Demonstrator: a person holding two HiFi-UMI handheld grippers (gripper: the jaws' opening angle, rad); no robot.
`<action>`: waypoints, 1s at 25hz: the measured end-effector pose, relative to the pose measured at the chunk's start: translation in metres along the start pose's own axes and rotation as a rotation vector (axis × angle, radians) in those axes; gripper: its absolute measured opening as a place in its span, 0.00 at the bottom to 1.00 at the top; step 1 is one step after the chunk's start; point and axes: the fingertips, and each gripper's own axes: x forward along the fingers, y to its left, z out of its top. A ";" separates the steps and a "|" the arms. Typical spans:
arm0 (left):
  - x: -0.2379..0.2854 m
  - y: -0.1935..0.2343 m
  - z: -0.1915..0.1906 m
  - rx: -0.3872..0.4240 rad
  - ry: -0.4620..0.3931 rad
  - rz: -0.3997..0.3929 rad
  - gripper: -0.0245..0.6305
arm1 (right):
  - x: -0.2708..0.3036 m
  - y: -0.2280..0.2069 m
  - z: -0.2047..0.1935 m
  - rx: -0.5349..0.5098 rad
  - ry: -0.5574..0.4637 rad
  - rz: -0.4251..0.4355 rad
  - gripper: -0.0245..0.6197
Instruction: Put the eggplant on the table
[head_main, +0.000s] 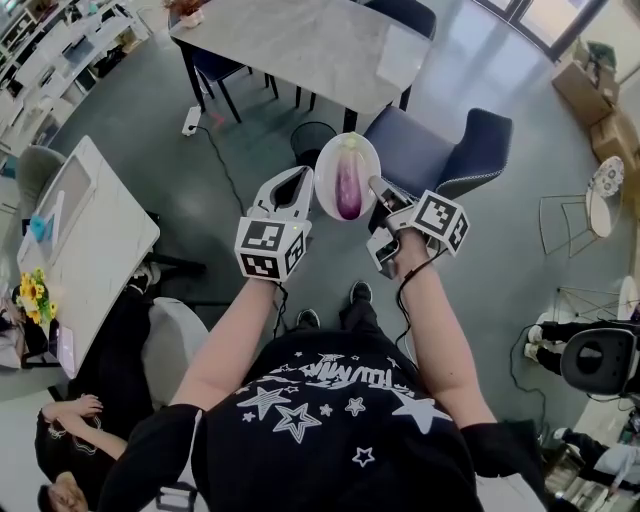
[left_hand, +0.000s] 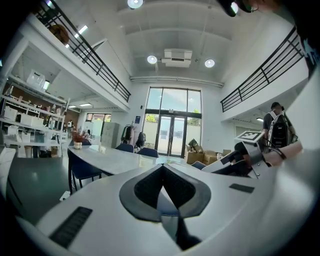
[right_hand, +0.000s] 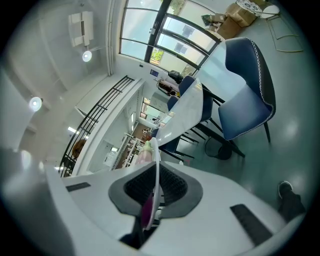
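A purple eggplant (head_main: 348, 190) with a pale green end lies on a white plate (head_main: 333, 158), held in the air over the floor. My left gripper (head_main: 303, 181) is shut on the plate's left rim, and my right gripper (head_main: 378, 187) is shut on its right rim. In the right gripper view the plate (right_hand: 157, 152) runs edge-on between the pads of the right gripper (right_hand: 155, 176), with the eggplant (right_hand: 147, 213) showing beside it. In the left gripper view only a thin sliver of plate (left_hand: 166, 206) shows inside the shut left gripper (left_hand: 161, 176).
A long marble table (head_main: 300, 45) stands ahead, also seen in the left gripper view (left_hand: 115, 159). Blue chairs (head_main: 445, 150) and a round bin (head_main: 311, 139) stand between me and it. A white table (head_main: 95, 235) is at my left, with a person seated (head_main: 60, 445) near it.
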 end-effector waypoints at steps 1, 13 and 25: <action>0.000 0.000 0.000 -0.001 0.000 0.001 0.05 | 0.000 0.000 0.001 -0.001 0.002 0.000 0.07; -0.012 0.001 -0.009 0.007 0.010 -0.031 0.05 | -0.009 0.004 -0.007 -0.007 -0.029 0.009 0.07; -0.002 0.016 -0.003 0.009 0.003 -0.006 0.05 | 0.001 -0.002 0.015 0.022 -0.049 0.019 0.07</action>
